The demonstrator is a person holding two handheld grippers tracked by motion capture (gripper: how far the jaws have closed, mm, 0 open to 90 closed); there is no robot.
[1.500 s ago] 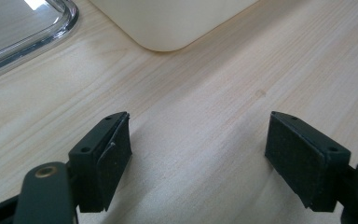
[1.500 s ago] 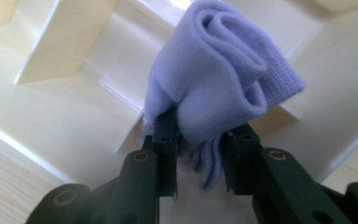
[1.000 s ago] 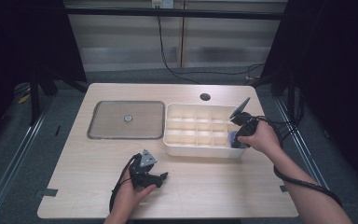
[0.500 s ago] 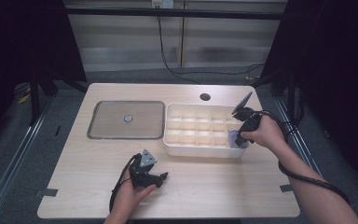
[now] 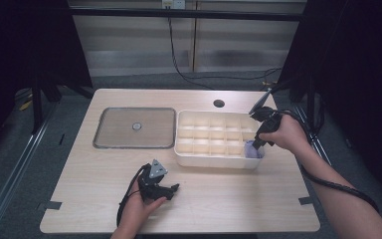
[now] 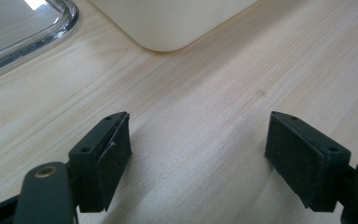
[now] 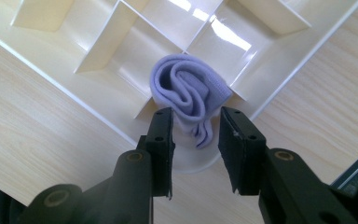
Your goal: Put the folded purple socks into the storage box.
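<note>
Wooden table (image 5: 229, 199): rolled lilac cloth (image 7: 189, 95) sitting in divided tray (image 5: 214, 160) corner cell; right gripper (image 7: 195, 140) hovering above, jaws apart, cloth released. Left gripper (image 6: 196, 156) idling, jaws wide apart.

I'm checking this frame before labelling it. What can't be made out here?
- Rolled lilac cloth: in the right gripper view its lower end sits behind the right gripper's fingers, so contact is unclear.
- Same cloth in the high view: largely hidden by the hand.
- Clear lid: cut off by the left gripper view's edge.
- Lid's centre knob: too small to make out.
</note>
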